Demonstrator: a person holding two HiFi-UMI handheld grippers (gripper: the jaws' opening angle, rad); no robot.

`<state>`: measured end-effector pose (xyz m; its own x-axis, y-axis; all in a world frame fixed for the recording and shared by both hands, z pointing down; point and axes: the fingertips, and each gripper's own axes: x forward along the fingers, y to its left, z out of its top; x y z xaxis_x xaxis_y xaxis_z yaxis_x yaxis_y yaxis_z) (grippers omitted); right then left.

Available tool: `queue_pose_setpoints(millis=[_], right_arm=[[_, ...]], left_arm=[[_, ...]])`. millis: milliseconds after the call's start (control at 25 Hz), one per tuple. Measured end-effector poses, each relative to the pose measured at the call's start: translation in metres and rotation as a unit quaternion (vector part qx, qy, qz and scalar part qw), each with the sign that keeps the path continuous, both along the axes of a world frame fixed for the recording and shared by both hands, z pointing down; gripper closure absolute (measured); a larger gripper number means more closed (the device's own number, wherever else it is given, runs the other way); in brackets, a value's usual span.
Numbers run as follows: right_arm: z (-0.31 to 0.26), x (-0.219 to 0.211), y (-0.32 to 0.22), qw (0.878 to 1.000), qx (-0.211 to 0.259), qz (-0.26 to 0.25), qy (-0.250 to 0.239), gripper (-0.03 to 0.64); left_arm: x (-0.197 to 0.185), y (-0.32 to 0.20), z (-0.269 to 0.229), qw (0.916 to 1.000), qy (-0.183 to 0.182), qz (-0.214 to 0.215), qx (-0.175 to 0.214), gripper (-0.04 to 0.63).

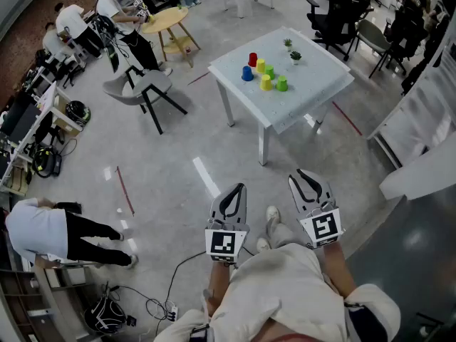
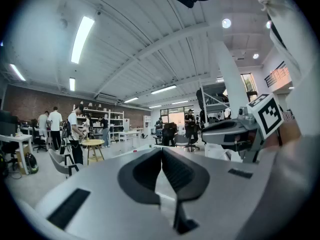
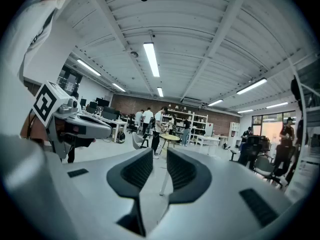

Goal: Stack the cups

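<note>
Several small cups stand close together on a white square table [image 1: 313, 84] far ahead: a red cup [image 1: 252, 59], a blue cup [image 1: 246, 73], two yellow cups [image 1: 263, 75] and two green cups [image 1: 282, 84]. Both grippers hang low in front of my body, well short of the table. My left gripper [image 1: 237, 189] is shut with nothing in it; in its own view the pads meet [image 2: 161, 150]. My right gripper [image 1: 303, 174] is shut and empty too, its pads nearly touching [image 3: 160, 153]. No cup shows in either gripper view.
Two little potted plants [image 1: 291, 51] stand behind the cups. A grey chair [image 1: 142, 87] and a round wooden table [image 1: 165, 20] stand left of the white table, black office chairs [image 1: 335, 13] at the back right. People work along the left side, one bent over [image 1: 50, 230]. A cable [image 1: 178, 276] lies on the floor.
</note>
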<state>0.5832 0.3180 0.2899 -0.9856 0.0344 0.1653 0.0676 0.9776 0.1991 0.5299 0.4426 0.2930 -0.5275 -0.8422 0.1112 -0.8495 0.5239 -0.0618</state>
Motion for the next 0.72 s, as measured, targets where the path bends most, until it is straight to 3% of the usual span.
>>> queue_pose_setpoints(millis=[400,520,720], right_arm=[[0.004,-0.028,-0.006,1.0,-0.022,0.016,-0.002,0.566],[0.01,-0.049,-0.013,1.0,-0.022,0.002,0.008,0.527],[0.015,-0.1,-0.034,0.999,-0.033,-0.013,0.011,0.523]], left_arm=[[-0.025,-0.004,-0.003,1.0,-0.001,-0.003,0.002,0.58],[-0.044,-0.013,-0.003,0.9999,-0.004,-0.01,-0.001,0.58],[-0.089,-0.031,0.003,0.9995,0.004,-0.029,-0.011,0.58]])
